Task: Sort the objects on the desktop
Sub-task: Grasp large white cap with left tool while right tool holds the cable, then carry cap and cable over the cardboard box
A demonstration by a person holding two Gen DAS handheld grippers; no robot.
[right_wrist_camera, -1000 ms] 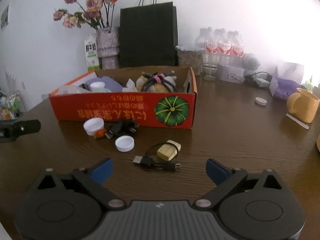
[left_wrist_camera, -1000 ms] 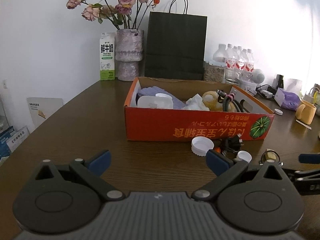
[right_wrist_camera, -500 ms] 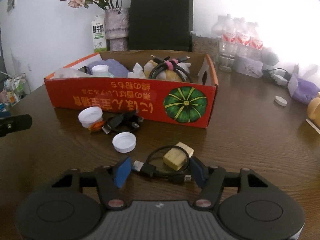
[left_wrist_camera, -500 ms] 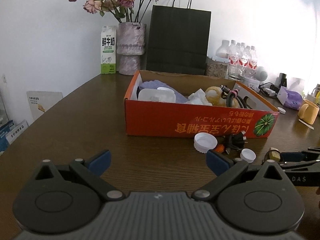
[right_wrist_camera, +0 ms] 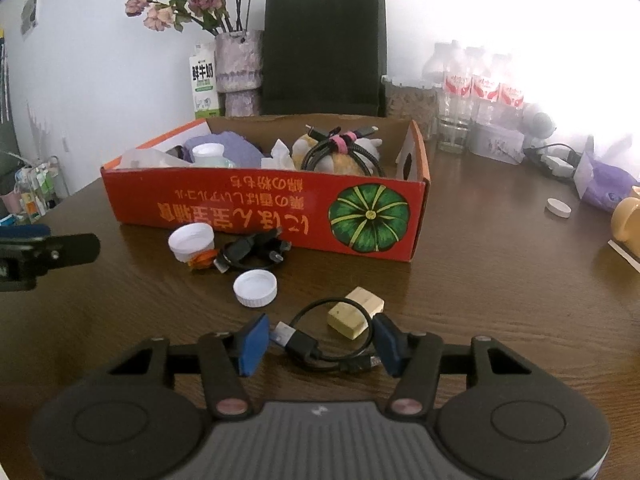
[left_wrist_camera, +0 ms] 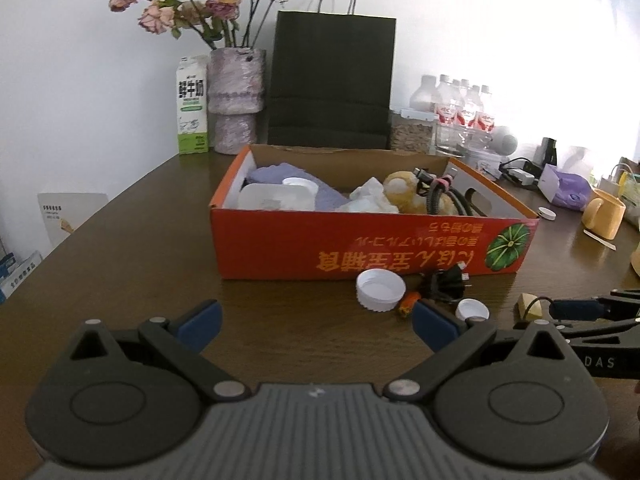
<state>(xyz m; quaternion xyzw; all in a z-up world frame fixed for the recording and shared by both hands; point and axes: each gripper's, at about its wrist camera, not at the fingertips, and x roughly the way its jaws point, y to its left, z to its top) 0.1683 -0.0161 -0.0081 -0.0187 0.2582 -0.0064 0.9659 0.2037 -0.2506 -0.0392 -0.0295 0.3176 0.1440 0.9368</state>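
A short black USB cable [right_wrist_camera: 304,346] lies looped on the brown table beside a small yellow block [right_wrist_camera: 354,312]. My right gripper [right_wrist_camera: 320,340] straddles the cable, its jaws closing, blue pads close on either side without clearly pressing. Further off lie two white caps [right_wrist_camera: 191,240] [right_wrist_camera: 255,288] and a black plug tangle [right_wrist_camera: 252,252], in front of the orange box [right_wrist_camera: 260,208] holding a coiled cable, a plush toy and cloth. My left gripper [left_wrist_camera: 316,320] hovers open over bare table, left of the caps [left_wrist_camera: 380,290], with nothing between its fingers.
A black paper bag [left_wrist_camera: 332,80], a vase of dried roses [left_wrist_camera: 236,92], a milk carton [left_wrist_camera: 192,112] and water bottles [left_wrist_camera: 460,112] line the back wall. A yellow mug [left_wrist_camera: 604,218] and a loose white lid [right_wrist_camera: 559,207] sit at the right.
The right gripper has come down and forward over the USB cable, and its jaws have narrowed from wide to either side of it. The left gripper has barely moved.
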